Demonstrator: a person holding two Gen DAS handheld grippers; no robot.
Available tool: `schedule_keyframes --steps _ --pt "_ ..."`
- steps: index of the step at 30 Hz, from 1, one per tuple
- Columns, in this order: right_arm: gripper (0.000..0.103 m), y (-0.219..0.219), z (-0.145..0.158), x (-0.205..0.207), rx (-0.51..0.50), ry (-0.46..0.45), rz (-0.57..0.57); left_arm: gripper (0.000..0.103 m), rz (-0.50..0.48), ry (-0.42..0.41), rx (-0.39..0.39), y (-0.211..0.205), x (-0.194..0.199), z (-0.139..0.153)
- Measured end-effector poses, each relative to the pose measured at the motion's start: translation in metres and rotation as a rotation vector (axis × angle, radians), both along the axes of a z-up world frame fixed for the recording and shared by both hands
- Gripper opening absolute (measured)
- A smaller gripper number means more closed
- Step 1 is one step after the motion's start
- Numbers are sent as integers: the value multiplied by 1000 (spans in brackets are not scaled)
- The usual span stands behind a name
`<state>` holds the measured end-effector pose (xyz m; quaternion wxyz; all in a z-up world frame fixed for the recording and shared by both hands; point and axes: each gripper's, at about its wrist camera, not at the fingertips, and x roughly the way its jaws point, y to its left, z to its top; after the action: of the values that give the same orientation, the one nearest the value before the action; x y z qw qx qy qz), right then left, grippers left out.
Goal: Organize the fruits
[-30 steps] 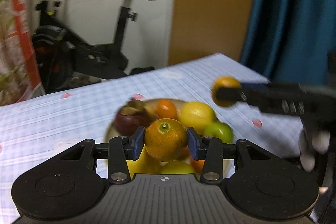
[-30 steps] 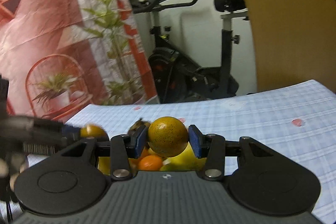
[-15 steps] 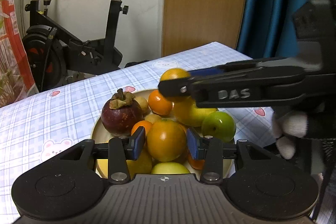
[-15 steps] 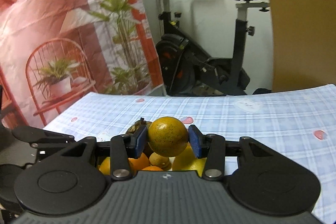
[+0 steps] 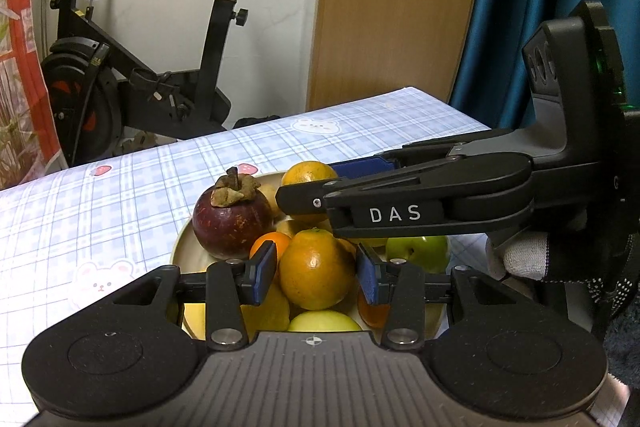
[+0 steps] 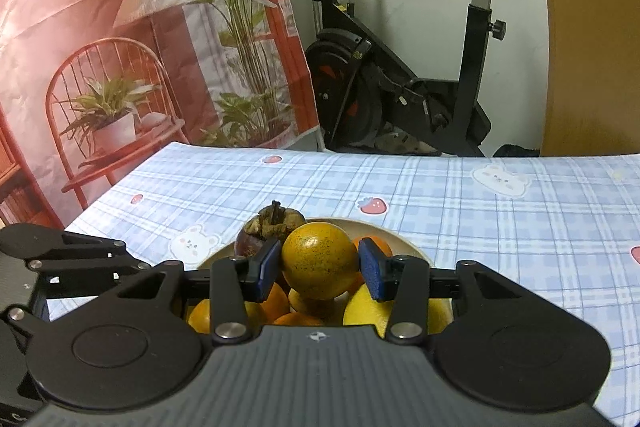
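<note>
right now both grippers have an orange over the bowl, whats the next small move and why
Probably lower the right gripper a little and open it: its orange hangs just above the piled fruit in the bowl, while the left gripper holds its own orange close by.

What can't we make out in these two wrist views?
- Left wrist view: the near side of the plate and the fruit there are hidden by the left gripper and its orange.
- Same view: the right gripper covers most of its own orange.
- Right wrist view: the right gripper's body hides the plate's near half.
</note>
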<state>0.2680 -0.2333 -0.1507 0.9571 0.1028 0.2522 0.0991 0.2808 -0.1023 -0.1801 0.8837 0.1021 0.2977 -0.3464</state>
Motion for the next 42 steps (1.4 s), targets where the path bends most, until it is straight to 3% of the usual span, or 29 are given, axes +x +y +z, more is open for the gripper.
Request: schedule_keyframes --steps 12,23,27,30,36,42 --pt "48 4 4 3 -6 23 4 47 21 17 -5 3 -2 4" --pt "48 7 19 -13 -20 -2 -7 55 68 -7 0 11 -12 17" --pt "52 9 27 -24 -30 -16 -26 68 108 -40 14 14 -21 26" --pt "59 11 34 -34 -42 -26 -49 70 132 -70 8 19 -32 36" --pt "83 10 47 -59 -49 -42 -97 94 190 -111 -71 38 -57 58" --pt "99 13 65 -91 -30 -87 -145 97 278 -94 -166 59 -82 75"
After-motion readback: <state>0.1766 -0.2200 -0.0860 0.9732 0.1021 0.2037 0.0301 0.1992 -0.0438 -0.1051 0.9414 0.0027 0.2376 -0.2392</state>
